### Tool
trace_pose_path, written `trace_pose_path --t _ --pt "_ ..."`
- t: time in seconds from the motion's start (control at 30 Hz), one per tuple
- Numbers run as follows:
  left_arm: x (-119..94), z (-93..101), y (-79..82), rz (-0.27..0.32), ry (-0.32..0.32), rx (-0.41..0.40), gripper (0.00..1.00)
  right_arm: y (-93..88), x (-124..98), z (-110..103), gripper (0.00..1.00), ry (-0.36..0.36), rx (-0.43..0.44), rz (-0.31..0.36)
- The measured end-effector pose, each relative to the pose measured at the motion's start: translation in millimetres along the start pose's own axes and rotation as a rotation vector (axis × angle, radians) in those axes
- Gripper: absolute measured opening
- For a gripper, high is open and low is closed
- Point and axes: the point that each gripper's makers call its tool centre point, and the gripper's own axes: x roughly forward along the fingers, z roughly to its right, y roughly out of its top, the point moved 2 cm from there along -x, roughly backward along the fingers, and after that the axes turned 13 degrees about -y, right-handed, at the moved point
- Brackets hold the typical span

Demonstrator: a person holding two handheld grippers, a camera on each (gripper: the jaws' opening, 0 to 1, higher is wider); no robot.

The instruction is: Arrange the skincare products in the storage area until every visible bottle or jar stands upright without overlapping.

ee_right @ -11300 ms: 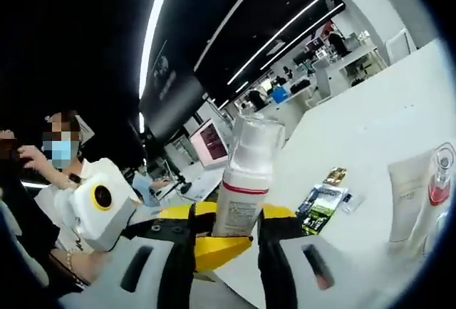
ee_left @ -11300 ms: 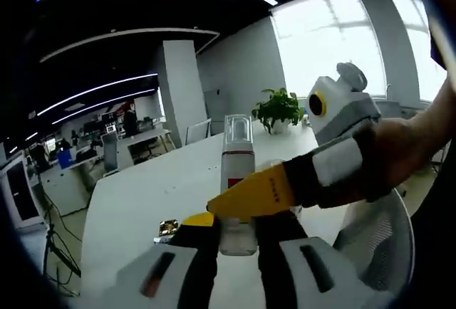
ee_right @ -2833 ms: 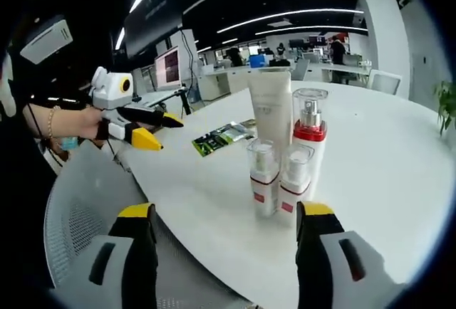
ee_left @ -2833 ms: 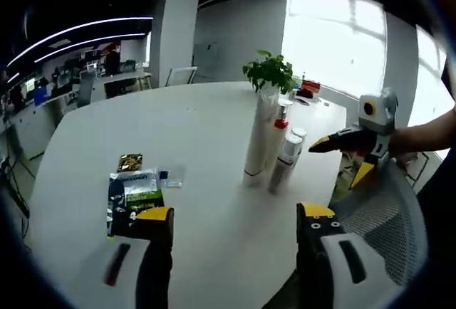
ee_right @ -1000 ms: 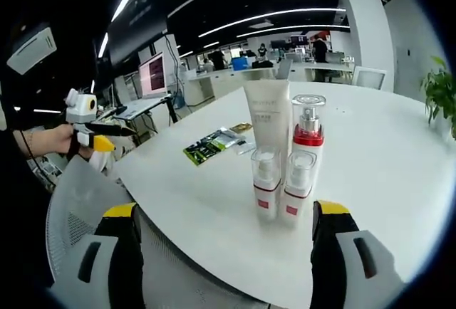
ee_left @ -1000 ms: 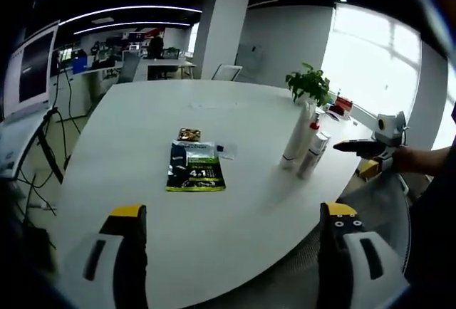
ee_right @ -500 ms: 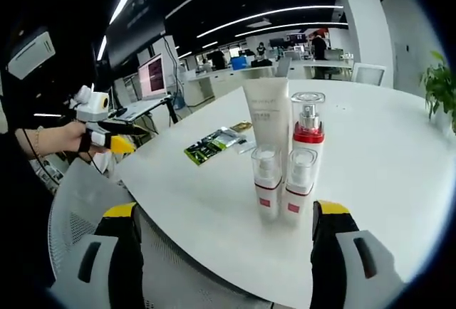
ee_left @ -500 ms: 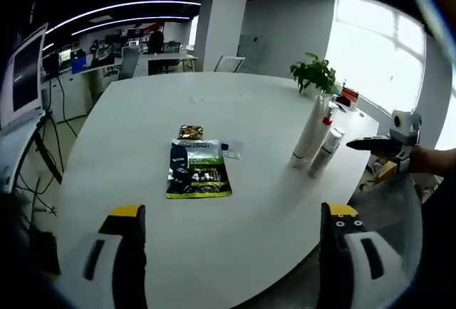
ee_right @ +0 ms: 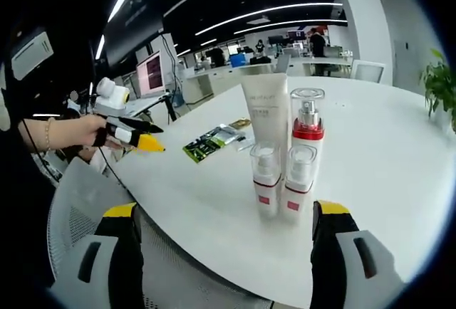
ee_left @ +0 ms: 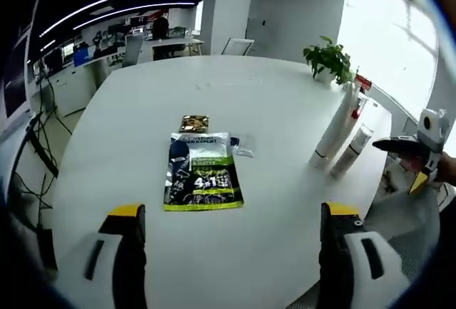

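My fingers (ee_right: 121,252) are spread wide on both grippers, holding nothing. Right gripper (ee_right: 221,252) hangs off the desk (ee_right: 399,152) edge, facing four upright products: tube (ee_right: 267,113) at 11 o'clock of the group, red-collared pump bottle (ee_right: 308,125) beside it, two small bottles (ee_right: 265,179) (ee_right: 298,184) in front, packed close, maybe touching. Left gripper (ee_left: 228,252) looks over the green sachet (ee_left: 201,175), lying flat mid-desk with a small gold packet (ee_left: 194,123) at its 12 o'clock. Looks about done. Risks: the cluster sits near the desk edge, so a careless swing of my right gripper could topple a small bottle into its neighbours or off the desk; nudging one domino-tips the rest.
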Motion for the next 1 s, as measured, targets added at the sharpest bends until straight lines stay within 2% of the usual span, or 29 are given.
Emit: trace_pose_path --t 0.13,0.4,0.67,1.0 --pt "17 -10.9 6.0 -0.013 0.011 -0.003 0.99 -1.2 0 0 1.00 -0.002 0.006 -0.008" --pt "43 -31.2 5.5 -0.077 0.044 -0.015 0.98 -3.5 2 1 1.00 -0.011 0.016 -0.023" --pt "60 -36.7 5.7 -0.125 0.060 -0.004 0.97 -4.6 3 5 1.00 -0.025 0.028 -0.027" --pt "89 -56.6 3.5 -0.202 0.079 0.026 0.95 -4.1 1 5 1.00 -0.039 0.037 -0.027"
